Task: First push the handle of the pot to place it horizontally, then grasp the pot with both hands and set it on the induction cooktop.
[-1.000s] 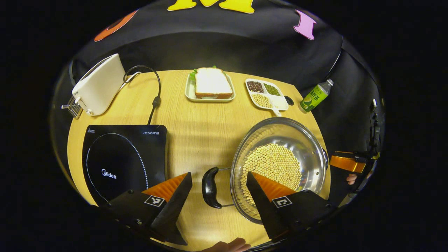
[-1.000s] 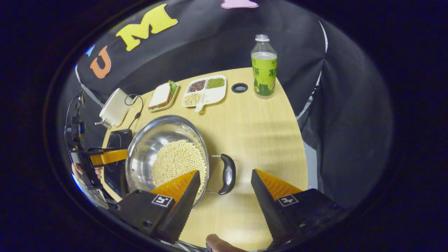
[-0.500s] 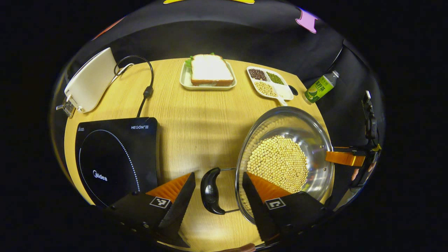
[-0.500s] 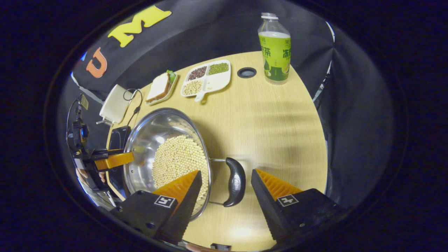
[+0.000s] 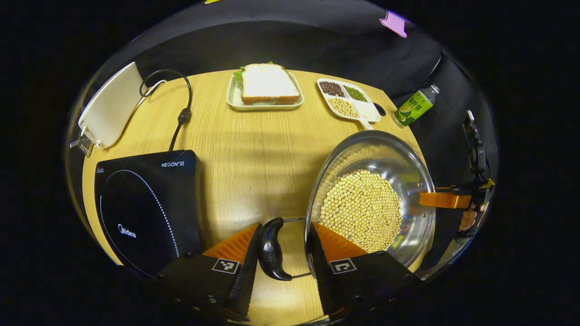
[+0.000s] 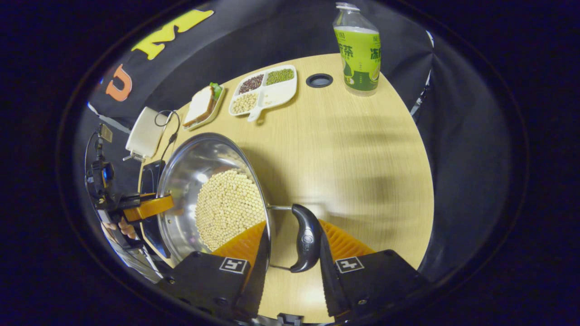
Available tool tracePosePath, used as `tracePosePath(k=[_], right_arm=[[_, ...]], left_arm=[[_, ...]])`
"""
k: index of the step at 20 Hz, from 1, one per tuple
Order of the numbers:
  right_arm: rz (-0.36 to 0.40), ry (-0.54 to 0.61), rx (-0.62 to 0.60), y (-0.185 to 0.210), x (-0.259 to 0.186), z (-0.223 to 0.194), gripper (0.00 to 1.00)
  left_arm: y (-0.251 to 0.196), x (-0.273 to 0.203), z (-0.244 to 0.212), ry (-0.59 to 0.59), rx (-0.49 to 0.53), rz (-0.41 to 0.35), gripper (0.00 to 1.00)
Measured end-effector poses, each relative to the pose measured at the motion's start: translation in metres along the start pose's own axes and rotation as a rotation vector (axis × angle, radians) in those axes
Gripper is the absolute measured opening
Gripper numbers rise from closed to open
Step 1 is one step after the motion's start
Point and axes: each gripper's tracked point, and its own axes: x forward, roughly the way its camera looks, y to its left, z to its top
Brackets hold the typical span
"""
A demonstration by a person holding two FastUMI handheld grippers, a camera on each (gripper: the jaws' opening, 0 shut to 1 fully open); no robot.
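Note:
A steel pot (image 5: 362, 149) holding soybeans (image 5: 362, 208) stands on the wooden table, right of the black induction cooktop (image 5: 140, 203). Both black side handles lie level. My left gripper (image 5: 283, 231) is shut on the near handle (image 5: 270, 249), one finger on its outer side and the other against the pot's rim. In the right gripper view my right gripper (image 6: 293, 231) clamps the opposite handle (image 6: 306, 240) the same way beside the pot (image 6: 195, 158). A hand holds the other gripper beyond the far rim in each view.
At the back stand a white toaster (image 5: 108, 106) with its cable (image 5: 181, 113), a sandwich plate (image 5: 265, 88), a divided dish of beans (image 5: 349, 99) and a green bottle (image 6: 360, 50). Bare table lies between pot and cooktop (image 6: 149, 176).
Both grippers came down and forward onto the handles. Their fingers went from wide open to closed around handle and rim. The pot has stayed in place.

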Motion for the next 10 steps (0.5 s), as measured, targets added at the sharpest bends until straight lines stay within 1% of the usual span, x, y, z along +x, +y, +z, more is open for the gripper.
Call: tracePosePath(k=[1,2,3,4,5,7,9,10], right_arm=[[-0.001,0.006,0.008,0.0,0.0,-0.002,0.54],[0.002,0.019,0.012,0.002,-0.001,-0.005,0.53],[0.005,0.027,0.025,0.003,-0.002,-0.007,0.52],[0.012,0.036,0.028,0.005,-0.003,-0.011,0.52],[0.018,0.032,0.032,0.007,-0.007,-0.012,0.51],[0.02,0.014,0.024,0.015,-0.019,-0.013,0.52],[0.015,-0.004,0.017,0.025,-0.033,-0.014,0.51],[0.011,-0.014,0.006,0.032,-0.041,-0.015,0.51]], left_arm=[[-0.001,-0.002,-0.002,0.005,-0.004,0.007,0.55],[-0.001,-0.003,-0.004,0.011,0.0,0.012,0.54],[-0.001,-0.004,-0.005,0.01,-0.002,0.018,0.65],[-0.001,-0.008,-0.005,0.008,-0.002,0.023,0.65],[0.001,-0.016,-0.008,0.0,-0.001,0.028,0.54],[0.001,-0.03,-0.007,-0.019,0.005,0.028,0.54],[0.002,-0.046,-0.006,-0.041,0.005,0.025,0.54],[0.003,-0.054,-0.006,-0.051,0.002,0.021,0.45]])
